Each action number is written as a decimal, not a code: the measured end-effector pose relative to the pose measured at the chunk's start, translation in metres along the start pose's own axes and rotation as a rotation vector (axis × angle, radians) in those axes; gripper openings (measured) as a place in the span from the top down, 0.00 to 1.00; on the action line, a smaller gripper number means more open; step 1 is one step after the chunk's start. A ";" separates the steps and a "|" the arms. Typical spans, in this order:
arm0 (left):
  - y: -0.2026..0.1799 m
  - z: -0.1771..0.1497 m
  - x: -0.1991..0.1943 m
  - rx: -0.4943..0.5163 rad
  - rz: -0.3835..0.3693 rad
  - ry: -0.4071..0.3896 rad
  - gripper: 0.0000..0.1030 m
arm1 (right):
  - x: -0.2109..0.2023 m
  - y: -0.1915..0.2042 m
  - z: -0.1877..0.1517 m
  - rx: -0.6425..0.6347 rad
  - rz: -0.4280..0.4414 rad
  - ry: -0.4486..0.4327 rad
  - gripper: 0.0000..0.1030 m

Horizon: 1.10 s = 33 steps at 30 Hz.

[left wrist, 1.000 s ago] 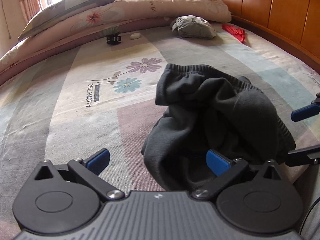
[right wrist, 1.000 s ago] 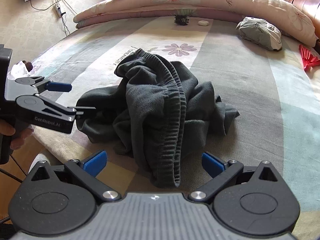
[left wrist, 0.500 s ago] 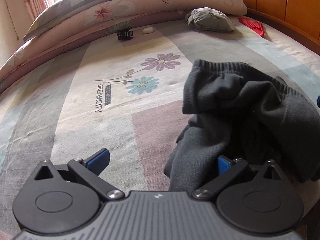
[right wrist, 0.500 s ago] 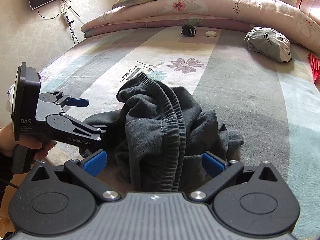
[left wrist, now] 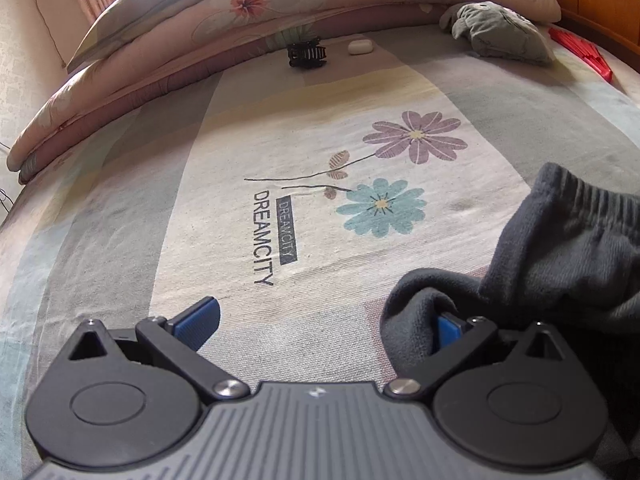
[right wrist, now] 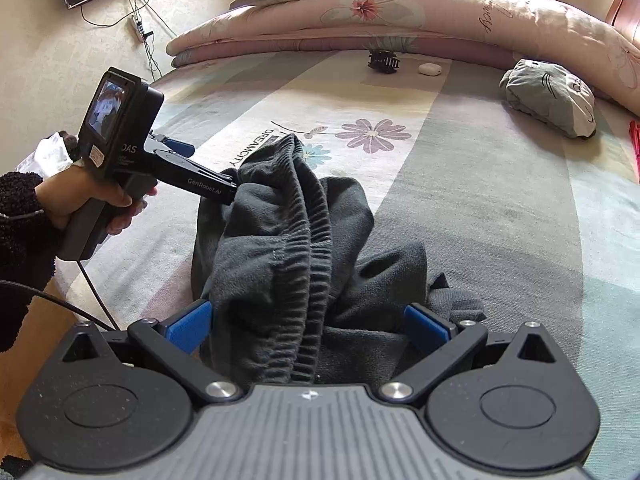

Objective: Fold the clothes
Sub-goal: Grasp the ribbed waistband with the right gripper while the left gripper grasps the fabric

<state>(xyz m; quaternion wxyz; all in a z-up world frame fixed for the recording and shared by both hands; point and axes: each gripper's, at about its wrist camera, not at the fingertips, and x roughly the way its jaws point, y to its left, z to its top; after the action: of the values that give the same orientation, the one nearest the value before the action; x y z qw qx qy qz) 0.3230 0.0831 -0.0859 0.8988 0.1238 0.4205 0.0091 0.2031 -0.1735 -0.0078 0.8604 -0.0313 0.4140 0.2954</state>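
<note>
Item: dark knit garment (right wrist: 288,240), bunched on the bed (right wrist: 500,200), unfolded.

Soft, limp, moderately heavy; ribbed elastic band offered the firmest hold. Left gripper (left wrist: 320,320) fingers spread, right finger buried in cloth; right gripper (right wrist: 308,322) fingers spread around the band. Garment's type and legs hidden in folds.

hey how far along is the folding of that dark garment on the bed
Barely begun. Done: nothing folded; the dark garment sits bunched on the bedsheet. In hand: both open claws are moving in; the left claw has cloth over one finger, and the right claw straddles the ribbed waistband. Left: gripping, spreading it flat, and every fold.
</note>
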 end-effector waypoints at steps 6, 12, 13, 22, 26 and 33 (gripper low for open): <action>-0.006 -0.017 -0.032 0.028 -0.033 -0.027 0.01 | -0.008 0.010 -0.014 -0.012 -0.024 0.031 0.00; -0.010 -0.031 -0.071 0.026 -0.135 -0.040 0.01 | -0.017 0.028 -0.021 -0.062 -0.024 0.012 0.00; -0.014 -0.034 -0.078 0.038 -0.166 -0.038 0.01 | -0.020 0.028 -0.020 -0.049 -0.001 0.003 0.00; -0.048 -0.065 -0.114 0.152 -0.323 -0.035 0.01 | -0.031 0.020 -0.013 0.027 0.109 -0.039 0.01; -0.048 -0.068 -0.114 0.152 -0.311 -0.041 0.01 | -0.026 0.020 -0.007 0.003 0.107 -0.033 0.04; -0.042 -0.066 -0.108 0.141 -0.292 -0.047 0.01 | -0.004 0.006 0.030 -0.017 0.103 -0.048 0.40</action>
<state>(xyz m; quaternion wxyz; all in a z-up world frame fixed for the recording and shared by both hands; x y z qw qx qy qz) 0.1998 0.0440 -0.0550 0.8892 0.1243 0.4125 -0.1541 0.2193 -0.1617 0.0160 0.8535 -0.0102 0.3918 0.3432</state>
